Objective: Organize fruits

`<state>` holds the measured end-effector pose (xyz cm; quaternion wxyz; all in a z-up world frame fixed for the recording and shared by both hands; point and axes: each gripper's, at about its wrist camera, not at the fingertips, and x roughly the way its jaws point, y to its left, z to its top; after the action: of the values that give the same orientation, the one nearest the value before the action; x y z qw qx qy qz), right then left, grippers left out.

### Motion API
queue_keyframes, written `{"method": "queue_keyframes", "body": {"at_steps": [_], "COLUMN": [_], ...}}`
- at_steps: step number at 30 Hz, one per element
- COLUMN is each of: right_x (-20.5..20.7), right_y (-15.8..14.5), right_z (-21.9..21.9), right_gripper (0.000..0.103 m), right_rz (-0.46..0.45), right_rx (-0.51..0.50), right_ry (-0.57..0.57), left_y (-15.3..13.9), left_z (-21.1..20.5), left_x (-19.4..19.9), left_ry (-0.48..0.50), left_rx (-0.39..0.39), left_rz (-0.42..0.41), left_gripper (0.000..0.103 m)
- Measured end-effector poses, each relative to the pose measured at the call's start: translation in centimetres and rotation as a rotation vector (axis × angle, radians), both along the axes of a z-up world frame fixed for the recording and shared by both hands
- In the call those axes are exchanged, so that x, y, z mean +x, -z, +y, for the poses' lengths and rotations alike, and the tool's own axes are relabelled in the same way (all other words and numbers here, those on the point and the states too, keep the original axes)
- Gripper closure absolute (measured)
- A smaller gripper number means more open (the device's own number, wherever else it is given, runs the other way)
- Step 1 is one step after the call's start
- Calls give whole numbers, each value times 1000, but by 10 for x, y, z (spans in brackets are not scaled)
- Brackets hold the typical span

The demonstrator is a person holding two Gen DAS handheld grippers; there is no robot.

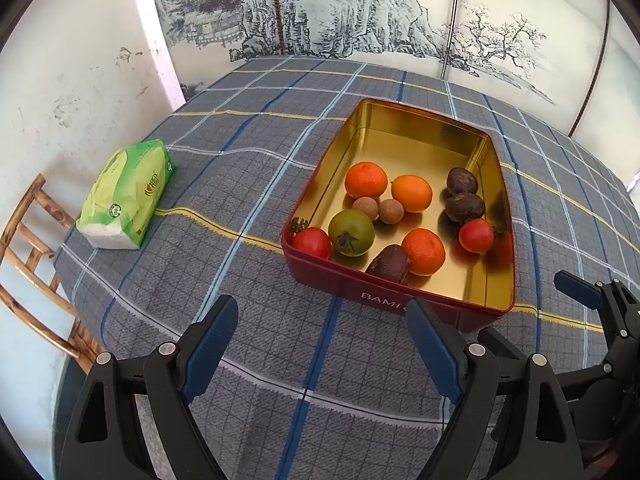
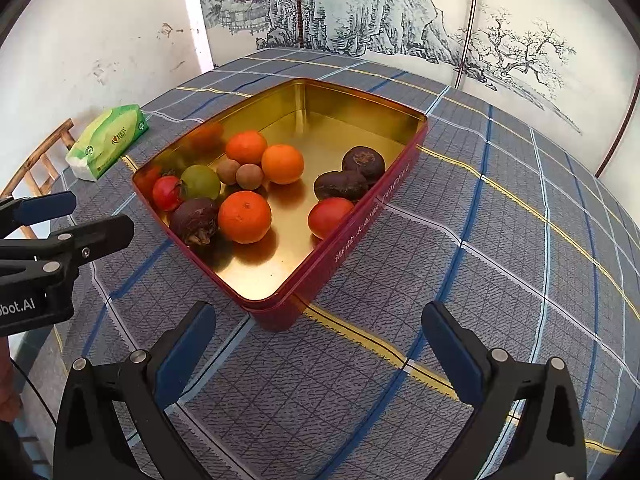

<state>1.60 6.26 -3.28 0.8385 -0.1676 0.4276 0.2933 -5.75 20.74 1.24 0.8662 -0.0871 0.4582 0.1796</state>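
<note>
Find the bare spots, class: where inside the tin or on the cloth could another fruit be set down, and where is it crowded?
Free: the far half of the red tin, behind the oranges, and the checked tablecloth between tin and tissue pack. Both open grippers, left and right, hang over bare cloth. Crowded: the tin's near half, by the green tomato.

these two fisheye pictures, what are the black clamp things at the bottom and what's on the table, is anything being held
Each picture comes from a camera mounted on a hand-held gripper that a person carries, one per hand, looking forward along its two blue-padded fingers. The left hand-held gripper and the right hand-held gripper are both open and hold nothing. Each also shows at the edge of the other's picture. On the checked tablecloth sits a red tin with a gold inside, holding loose fruit: three oranges, two red tomatoes, a green tomato, three dark purple fruits and two small brown round ones. A green tissue pack lies to the tin's left.
</note>
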Motion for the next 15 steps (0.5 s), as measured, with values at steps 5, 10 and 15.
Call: {"method": "queue_keyframes", "body": {"at_steps": [5,10,15], "right_x": [0,0,0], "right_y": [1,0,2], "right_z": [0,0,0], "right_gripper": [1,1,1], "right_rz": [3,2,5], "right_rx": [-2,-2,-2], "right_ry": [2,1,-1], "left_y": [3,4,3], "left_z": [0,-1,-1], "left_x": [1,2,1], "left_ry": [0,-1,2], "left_rx": [-10,-3,0], "left_rz": [7,12,7], "left_gripper": [17,17,17]}}
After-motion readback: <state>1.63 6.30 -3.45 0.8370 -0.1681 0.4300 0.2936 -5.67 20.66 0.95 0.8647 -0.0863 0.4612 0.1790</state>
